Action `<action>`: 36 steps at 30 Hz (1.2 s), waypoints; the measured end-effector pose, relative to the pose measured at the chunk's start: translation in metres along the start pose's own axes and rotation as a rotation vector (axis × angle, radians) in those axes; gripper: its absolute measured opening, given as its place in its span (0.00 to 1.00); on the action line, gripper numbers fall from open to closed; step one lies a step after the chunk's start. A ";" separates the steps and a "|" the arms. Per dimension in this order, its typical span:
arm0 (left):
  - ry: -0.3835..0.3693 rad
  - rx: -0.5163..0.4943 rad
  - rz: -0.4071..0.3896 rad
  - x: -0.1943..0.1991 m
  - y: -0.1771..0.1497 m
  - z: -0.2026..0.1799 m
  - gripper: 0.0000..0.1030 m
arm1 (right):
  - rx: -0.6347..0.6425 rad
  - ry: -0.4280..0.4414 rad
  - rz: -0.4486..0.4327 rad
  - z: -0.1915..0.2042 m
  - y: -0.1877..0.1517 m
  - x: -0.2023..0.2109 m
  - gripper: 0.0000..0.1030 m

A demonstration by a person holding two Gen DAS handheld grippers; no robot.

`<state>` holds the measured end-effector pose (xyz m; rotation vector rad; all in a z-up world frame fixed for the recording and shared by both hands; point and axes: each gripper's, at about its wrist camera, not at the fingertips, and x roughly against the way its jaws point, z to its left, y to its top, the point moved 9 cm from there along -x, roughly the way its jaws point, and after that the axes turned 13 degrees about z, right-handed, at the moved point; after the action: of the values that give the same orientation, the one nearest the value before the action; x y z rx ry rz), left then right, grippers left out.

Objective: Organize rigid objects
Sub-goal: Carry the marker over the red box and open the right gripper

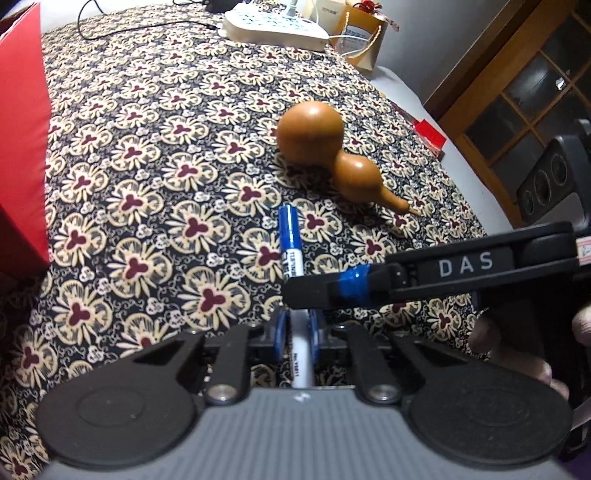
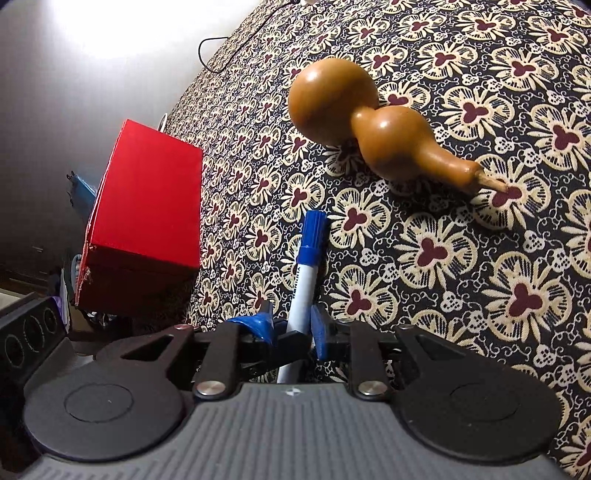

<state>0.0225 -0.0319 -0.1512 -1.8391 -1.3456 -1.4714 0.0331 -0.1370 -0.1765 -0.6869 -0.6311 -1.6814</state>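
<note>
A white marker with a blue cap [image 1: 290, 236] [image 2: 308, 269] points away from me above the flowered tablecloth [image 1: 147, 184] [image 2: 480, 258]. My left gripper [image 1: 297, 326] is shut on its white barrel, blue pads on either side. My right gripper [image 2: 295, 328] is shut on the same marker; in the left wrist view one of its fingers [image 1: 332, 290], wrapped in blue tape, reaches in from the right across the barrel. Just beyond the cap, a brown gourd [image 1: 314, 147] [image 2: 354, 122] lies on its side, untouched.
A red box [image 1: 22, 147] [image 2: 147, 206] stands at the cloth's left edge. At the far end sit a white device [image 1: 273, 26], a gift bag [image 1: 365, 40] and a black cable [image 1: 122, 29]. A small red item [image 1: 430, 134] and a dark appliance [image 1: 546, 177] are to the right.
</note>
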 end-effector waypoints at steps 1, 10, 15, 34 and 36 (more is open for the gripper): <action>-0.007 -0.002 -0.008 0.003 0.001 -0.001 0.08 | -0.004 0.003 -0.003 -0.001 0.000 0.001 0.05; -0.026 -0.035 -0.023 0.014 0.007 -0.012 0.08 | -0.119 0.082 -0.030 -0.009 0.003 0.005 0.09; -0.038 -0.060 -0.064 0.029 0.012 -0.021 0.08 | -0.095 0.159 -0.050 0.006 0.003 0.020 0.02; 0.149 -0.030 -0.472 0.227 0.062 0.062 0.08 | 0.484 0.145 -0.158 0.251 0.083 0.035 0.01; 0.183 0.005 -0.463 0.230 0.062 0.087 0.08 | 0.515 0.096 -0.130 0.269 0.090 0.010 0.01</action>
<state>0.1124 0.1059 0.0423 -1.4018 -1.7531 -1.8039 0.1500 0.0322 0.0186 -0.1986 -1.0076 -1.5658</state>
